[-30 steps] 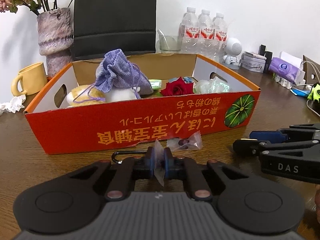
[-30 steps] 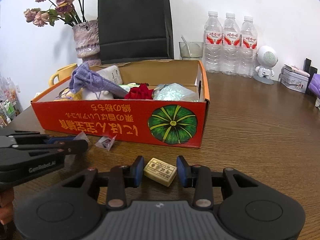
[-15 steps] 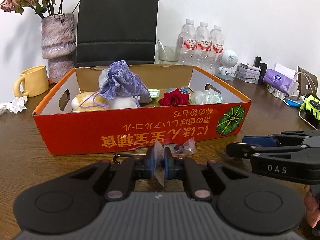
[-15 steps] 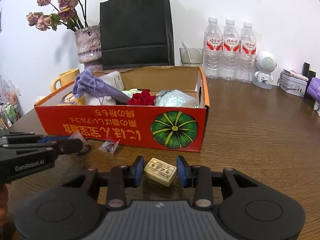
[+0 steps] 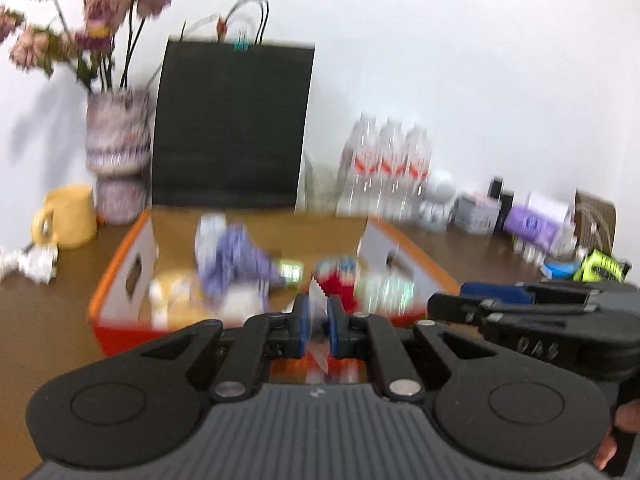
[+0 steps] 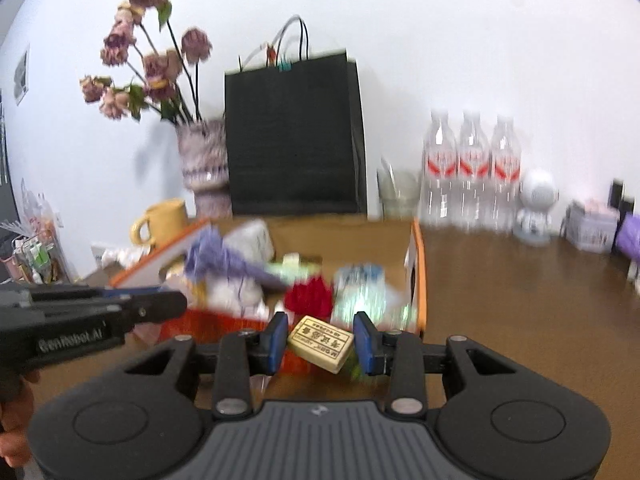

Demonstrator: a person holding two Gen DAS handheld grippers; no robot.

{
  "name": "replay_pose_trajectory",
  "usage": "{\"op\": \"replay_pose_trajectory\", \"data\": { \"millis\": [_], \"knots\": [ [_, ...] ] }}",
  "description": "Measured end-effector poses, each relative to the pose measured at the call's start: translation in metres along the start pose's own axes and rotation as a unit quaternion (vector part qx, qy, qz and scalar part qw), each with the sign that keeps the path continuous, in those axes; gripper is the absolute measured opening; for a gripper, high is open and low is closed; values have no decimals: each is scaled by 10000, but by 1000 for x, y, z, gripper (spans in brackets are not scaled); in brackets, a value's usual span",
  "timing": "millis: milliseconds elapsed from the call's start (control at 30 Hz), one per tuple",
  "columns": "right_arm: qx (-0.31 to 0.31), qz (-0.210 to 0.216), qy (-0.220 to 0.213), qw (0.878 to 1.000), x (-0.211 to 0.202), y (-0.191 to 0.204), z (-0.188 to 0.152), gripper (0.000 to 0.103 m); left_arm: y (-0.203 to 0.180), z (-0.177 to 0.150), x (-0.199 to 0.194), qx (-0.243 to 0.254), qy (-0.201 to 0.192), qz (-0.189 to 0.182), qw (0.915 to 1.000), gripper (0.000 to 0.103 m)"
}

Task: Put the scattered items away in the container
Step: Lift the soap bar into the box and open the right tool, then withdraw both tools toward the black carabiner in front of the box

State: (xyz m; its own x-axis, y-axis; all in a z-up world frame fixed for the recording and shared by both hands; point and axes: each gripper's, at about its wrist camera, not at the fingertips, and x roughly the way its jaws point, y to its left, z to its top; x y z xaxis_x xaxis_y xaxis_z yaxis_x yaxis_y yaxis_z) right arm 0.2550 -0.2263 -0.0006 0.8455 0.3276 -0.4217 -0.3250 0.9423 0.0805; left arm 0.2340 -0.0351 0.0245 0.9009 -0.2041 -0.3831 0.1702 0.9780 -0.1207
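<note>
An orange cardboard box [image 5: 120,256] [image 6: 418,248] stands on the wooden table, holding a purple drawstring pouch [image 5: 240,260] [image 6: 216,256], a red rose [image 5: 340,292] [image 6: 308,296] and other items. My left gripper [image 5: 319,322] is shut on a small clear plastic packet [image 5: 318,300], raised in front of the box's near wall. My right gripper [image 6: 322,338] is shut on a small tan block with printed characters [image 6: 321,338], also lifted before the box. Each gripper shows at the side of the other's view. Both views are blurred.
Behind the box stand a black paper bag [image 5: 232,128] [image 6: 294,136], a vase of dried flowers [image 5: 116,152] [image 6: 202,160], a yellow mug [image 5: 66,216] [image 6: 162,222], three water bottles [image 5: 386,168] [image 6: 472,168] and a white robot figure [image 6: 536,208]. Small boxes and packets [image 5: 536,224] line the right.
Both grippers have risen with their items, so the box now sits lower in view and its inside shows more. Their grips have not changed.
</note>
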Motion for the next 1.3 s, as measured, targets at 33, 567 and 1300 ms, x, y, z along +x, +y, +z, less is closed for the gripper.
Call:
{"op": "replay_pose_trajectory", "data": {
  "millis": [33,567,1300],
  "knots": [
    [0,-9,-56,10000,4,0,8,34,0,9,3,6,-89,17,10000,11],
    [173,-97,286,9994,109,-14,40,34,39,33,91,-393,-141,640,9971,10],
    [159,-412,628,9971,121,-16,39,103,43,31,96,-276,70,1347,9905,103]
  ]
}}
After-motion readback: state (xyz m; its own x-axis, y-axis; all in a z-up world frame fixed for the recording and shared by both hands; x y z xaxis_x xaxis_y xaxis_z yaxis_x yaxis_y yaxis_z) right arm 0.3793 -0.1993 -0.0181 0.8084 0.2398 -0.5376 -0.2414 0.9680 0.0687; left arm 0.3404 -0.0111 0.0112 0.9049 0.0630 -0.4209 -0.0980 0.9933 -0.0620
